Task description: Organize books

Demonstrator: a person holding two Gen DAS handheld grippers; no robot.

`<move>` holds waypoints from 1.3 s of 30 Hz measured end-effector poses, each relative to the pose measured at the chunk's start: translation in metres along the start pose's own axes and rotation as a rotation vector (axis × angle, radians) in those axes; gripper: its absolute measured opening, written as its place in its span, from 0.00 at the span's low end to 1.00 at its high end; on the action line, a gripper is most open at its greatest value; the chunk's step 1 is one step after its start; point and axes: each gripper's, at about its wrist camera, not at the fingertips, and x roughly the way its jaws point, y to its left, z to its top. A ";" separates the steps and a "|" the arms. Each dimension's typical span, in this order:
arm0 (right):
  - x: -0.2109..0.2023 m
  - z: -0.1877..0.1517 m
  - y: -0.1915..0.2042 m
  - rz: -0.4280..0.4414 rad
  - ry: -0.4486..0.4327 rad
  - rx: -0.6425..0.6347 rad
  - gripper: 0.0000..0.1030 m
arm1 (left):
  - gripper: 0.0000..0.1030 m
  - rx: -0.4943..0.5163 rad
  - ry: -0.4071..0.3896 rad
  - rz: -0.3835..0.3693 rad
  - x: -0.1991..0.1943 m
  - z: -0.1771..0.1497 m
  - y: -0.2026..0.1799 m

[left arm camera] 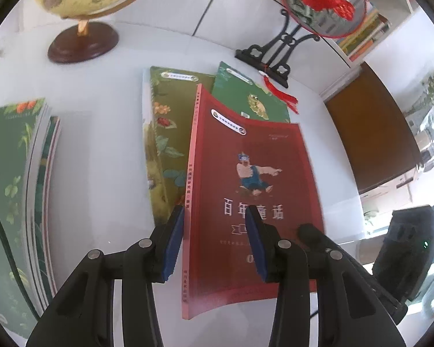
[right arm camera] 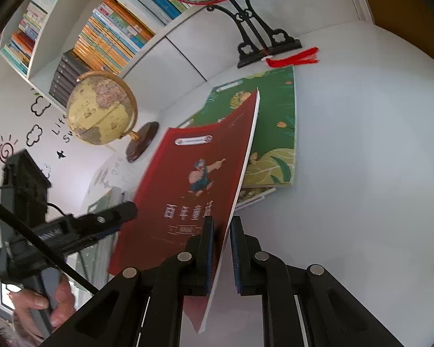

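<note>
A red book (left arm camera: 246, 190) with a cartoon figure on its cover is held above the white table (left arm camera: 101, 159). My left gripper (left arm camera: 217, 234) straddles its spine edge with its blue pads apart, one on each side. My right gripper (right arm camera: 221, 248) straddles the book's page edge (right arm camera: 188, 190), pads close around it with a small gap on the right pad. Two green books lie overlapped on the table beneath it (left arm camera: 165, 133) (right arm camera: 275, 133). A stack of green books (left arm camera: 17, 190) sits at the left in the left wrist view.
A globe (right arm camera: 101, 107) on a dark wooden base stands at the back. A round embroidered fan on a black stand (left arm camera: 275, 57) with a red tassel stands behind the books. A white shelf of books (right arm camera: 110, 34) lines the wall. A brown door (left arm camera: 370, 133) is at right.
</note>
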 end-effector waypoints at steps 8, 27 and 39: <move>-0.018 0.002 0.029 0.005 -0.100 -0.057 0.10 | 0.37 -0.018 -0.010 -0.012 -0.012 -0.002 0.007; -0.049 0.005 0.070 -0.003 -0.176 -0.097 0.10 | 0.37 0.021 -0.047 -0.070 -0.051 0.006 0.003; -0.059 0.006 0.107 -0.003 -0.190 -0.136 0.11 | 0.37 0.053 -0.082 -0.018 -0.082 0.010 0.008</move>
